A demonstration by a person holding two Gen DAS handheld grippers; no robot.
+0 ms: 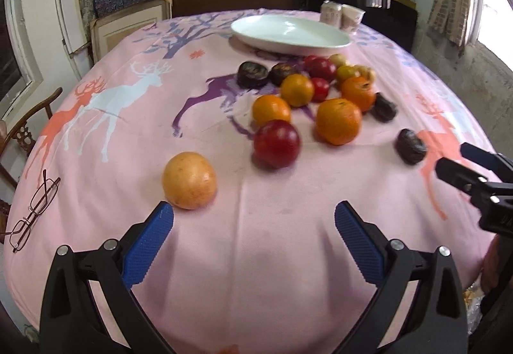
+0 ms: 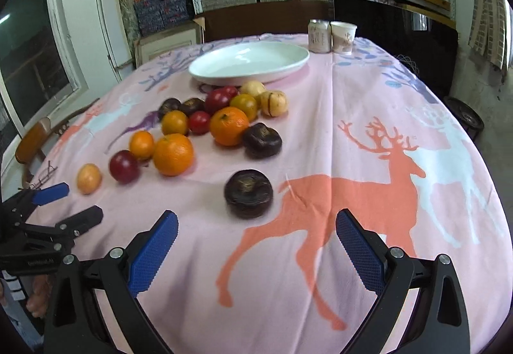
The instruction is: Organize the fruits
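- Left gripper hovers spread wide, a yellow-orange fruit just beyond its left fingertip.
- Mixed fruits cluster mid-table before an empty white dish.
- Right gripper gapes empty near a dark purple fruit.

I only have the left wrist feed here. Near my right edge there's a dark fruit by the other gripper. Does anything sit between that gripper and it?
Observer: No. In the right wrist view the dark purple fruit lies just ahead of the open right gripper, with only bare tablecloth between.
Operator: Anything on the floor to the right of the table?
Observer: Yes, a round black object sits on the floor past the table's far right edge.
Operator: How far apart are my own fingers?
Observer: The left gripper is open; its fingers stand apart, holding nothing.
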